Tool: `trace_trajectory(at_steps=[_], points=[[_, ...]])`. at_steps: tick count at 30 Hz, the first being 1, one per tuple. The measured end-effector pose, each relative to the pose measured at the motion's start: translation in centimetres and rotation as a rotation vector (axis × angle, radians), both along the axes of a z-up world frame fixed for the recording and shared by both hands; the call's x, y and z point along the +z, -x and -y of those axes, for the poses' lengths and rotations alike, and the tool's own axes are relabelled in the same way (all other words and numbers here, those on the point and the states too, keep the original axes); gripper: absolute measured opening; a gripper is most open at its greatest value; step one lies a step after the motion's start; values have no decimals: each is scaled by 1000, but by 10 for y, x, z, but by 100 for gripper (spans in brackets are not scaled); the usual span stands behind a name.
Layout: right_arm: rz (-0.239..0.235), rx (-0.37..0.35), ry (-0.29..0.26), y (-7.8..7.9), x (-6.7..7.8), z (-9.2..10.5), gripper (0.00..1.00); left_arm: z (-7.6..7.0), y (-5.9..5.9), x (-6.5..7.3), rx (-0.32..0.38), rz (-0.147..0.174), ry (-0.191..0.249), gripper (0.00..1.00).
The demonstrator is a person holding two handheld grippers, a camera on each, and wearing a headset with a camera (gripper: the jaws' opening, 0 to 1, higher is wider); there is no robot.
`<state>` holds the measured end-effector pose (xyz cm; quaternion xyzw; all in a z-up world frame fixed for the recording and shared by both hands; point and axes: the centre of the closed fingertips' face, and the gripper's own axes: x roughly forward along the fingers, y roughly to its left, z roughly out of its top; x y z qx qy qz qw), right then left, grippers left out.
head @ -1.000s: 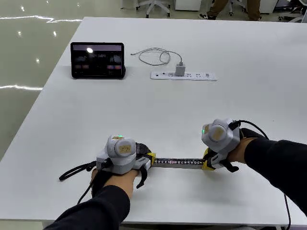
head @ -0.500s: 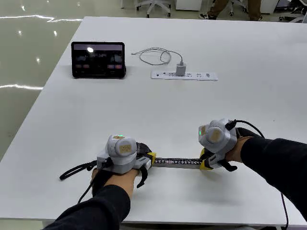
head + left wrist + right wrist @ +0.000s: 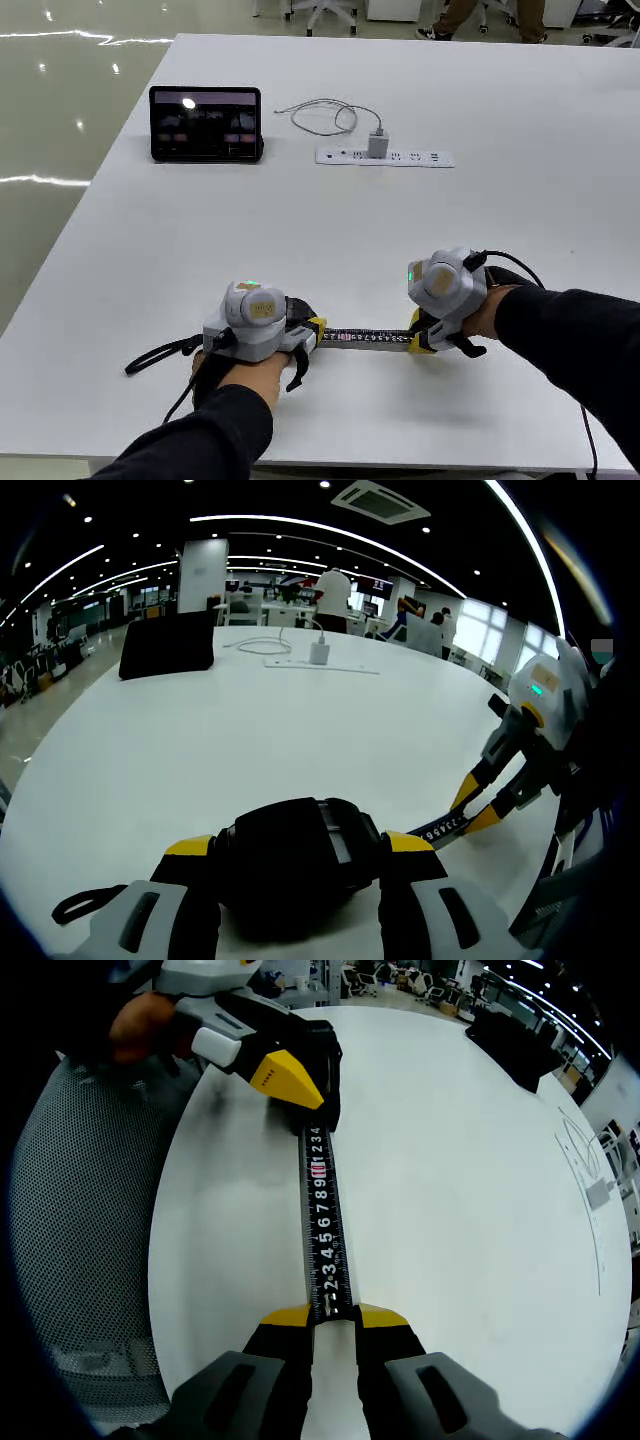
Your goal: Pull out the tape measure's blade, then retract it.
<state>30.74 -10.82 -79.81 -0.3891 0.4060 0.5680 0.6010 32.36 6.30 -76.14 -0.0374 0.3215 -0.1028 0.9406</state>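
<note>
1. The tape measure's case [image 3: 290,865] is being clasped between the yellow-tipped jaws of the left gripper [image 3: 308,330], which are pressed against its two sides. In the head view most of the case is being covered by that gripper's pale body, and only a black edge is being shown.
2. The blade [image 3: 320,1230] is being held stretched flat along the table [image 3: 350,230], from the case to the right gripper [image 3: 333,1315]. That gripper's jaws are being held narrow, pinched on the blade's far end, and the end hook is being hidden between them.
3. A black strap [image 3: 155,355] is being trailed on the table behind the left gripper; what it is fastened to cannot be told.
4. The hands are being mostly hidden behind the gripper bodies, and the dark sleeves [image 3: 560,340] are being cut off by the frame's lower edge.
5. The case is being shown as black and rounded, with a ridged top. The blade is being shown as a thin dark strip printed with pale numerals and one red patch. The jaws are being shown as dark, with wedge-shaped yellow tips.
6. The table is being seen as smooth, matt and white. At its far side a dark tablet [image 3: 205,123] is being propped upright, its screen too blurred to read. Beside it a white power strip [image 3: 400,158] is being shown with a plug and a looped cable [image 3: 320,115].
7. Grey mesh [image 3: 90,1210] is being shown past the table's edge in the right gripper view; what it belongs to cannot be told.
8. Lights are being reflected in a glossy pale floor [image 3: 60,90]. In the left gripper view, ceiling light strips and distant people are being shown in an open office.
</note>
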Motion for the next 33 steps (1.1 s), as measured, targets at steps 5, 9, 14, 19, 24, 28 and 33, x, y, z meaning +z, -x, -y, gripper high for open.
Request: trace_trajectory(at_steps=[5,9,14,19,24,28,33], points=[[0,7,7,-1,-1,-4,11,0,0,0,-1,0,0,60],[-1,10,9,-1,-1,-6,11,0,0,0,0,1,0,60],[-1,10,8,-1,-1,-10,11,-1,0,0,-1,1,1,60],[-2,5,3,-1,0,-13,11,0,0,0,-2,0,1,60],[-1,7,2,-1,0,-18,11,0,0,0,-3,0,1,60],[-2,7,3,-1,0,-21,11,0,0,0,-2,1,1,60],[-1,6,-5,0,0,-26,11,0,0,0,-2,1,1,60]])
